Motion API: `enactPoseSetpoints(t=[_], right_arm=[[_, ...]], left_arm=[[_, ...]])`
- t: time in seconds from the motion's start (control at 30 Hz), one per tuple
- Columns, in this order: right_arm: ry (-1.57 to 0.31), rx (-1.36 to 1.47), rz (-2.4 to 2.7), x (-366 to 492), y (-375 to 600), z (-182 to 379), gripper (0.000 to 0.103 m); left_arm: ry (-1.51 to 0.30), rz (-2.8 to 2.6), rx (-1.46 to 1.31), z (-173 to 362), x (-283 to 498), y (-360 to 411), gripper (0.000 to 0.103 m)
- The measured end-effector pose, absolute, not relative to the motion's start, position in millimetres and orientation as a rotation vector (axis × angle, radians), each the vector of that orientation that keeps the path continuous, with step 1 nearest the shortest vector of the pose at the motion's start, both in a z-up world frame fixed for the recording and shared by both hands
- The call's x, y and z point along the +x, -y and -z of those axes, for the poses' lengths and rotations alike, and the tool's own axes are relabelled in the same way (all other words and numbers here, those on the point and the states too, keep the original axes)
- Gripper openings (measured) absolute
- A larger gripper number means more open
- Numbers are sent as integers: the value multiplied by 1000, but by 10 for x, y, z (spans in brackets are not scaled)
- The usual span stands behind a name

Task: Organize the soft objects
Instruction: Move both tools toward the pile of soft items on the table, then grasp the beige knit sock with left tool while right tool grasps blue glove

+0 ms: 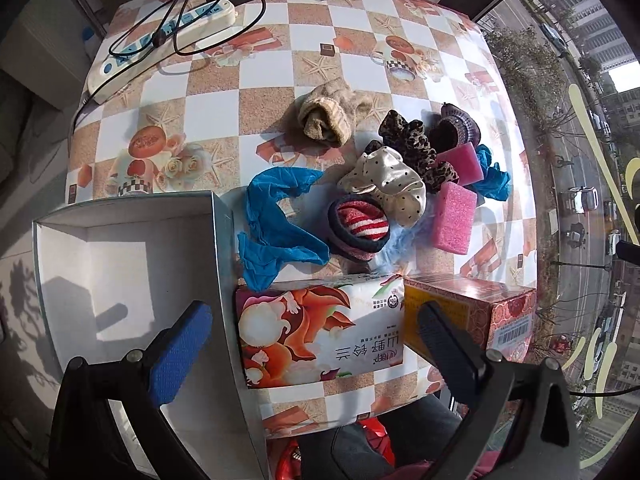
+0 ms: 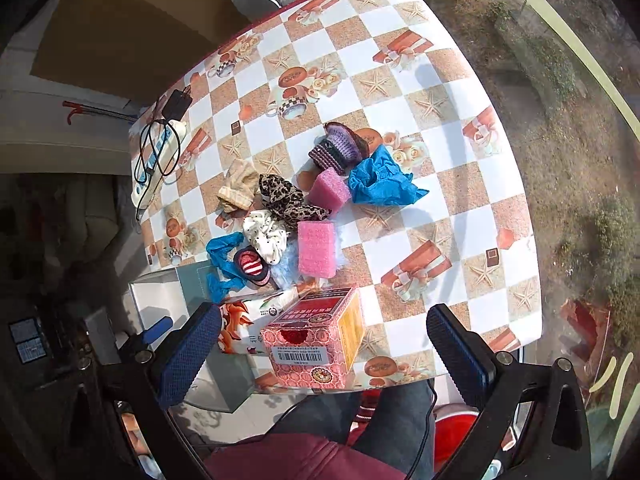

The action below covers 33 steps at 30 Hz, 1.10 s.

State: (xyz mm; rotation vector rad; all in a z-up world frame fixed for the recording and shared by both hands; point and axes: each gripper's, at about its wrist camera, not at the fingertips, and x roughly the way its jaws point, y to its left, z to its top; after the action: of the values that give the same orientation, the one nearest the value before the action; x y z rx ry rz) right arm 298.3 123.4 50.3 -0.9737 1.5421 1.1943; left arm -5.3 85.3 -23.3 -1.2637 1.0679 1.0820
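Soft pile of socks, scrunchies and pink sponges mid-bench, beyond both spread, empty grippers; left gripper nearer, white open box at near-left edge.

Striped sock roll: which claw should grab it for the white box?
Left, probably. The striped sock roll lies just ahead of the open left claw, and the empty white box sits right beside it. The right claw is also open, but faces the red carton.
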Motion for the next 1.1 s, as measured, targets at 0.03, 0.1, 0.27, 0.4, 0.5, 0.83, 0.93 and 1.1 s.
enactPoseSetpoints(t=[0.03, 0.1, 0.27, 0.4, 0.5, 0.83, 0.93, 1.1], right_arm=[[-1573, -988, -1151, 3024, -1183, -356, 103], [-1589, -997, -1102, 3159, -1166, -103, 103], [-1596, -1008, -977, 3271, -1162, 476, 103], [-1605, -948, -928, 3384, -1267, 785, 103], [-1644, -808, -903, 3502, -1403, 951, 103], [-1755, -733, -857, 3354, -1762, 1617, 103], [-1757, -753, -854, 3289, -1750, 1725, 103], [-1728, -785, -856, 3236, -1713, 1755, 85]], left_arm=[[-1092, -1097, -1243, 261, -33, -936, 103], [-1137, -1088, -1234, 357, 20, -1119, 103], [-1236, -1118, -1143, 589, 187, -1563, 103], [-1264, -1155, -1073, 784, 284, -1926, 103], [-1233, -1188, -1058, 882, 331, -2181, 103], [-1230, -1181, -1110, 1396, 486, -2551, 103], [-1252, -1186, -1145, 1546, 465, -2597, 103], [-1278, -1183, -1176, 1680, 434, -2648, 94]])
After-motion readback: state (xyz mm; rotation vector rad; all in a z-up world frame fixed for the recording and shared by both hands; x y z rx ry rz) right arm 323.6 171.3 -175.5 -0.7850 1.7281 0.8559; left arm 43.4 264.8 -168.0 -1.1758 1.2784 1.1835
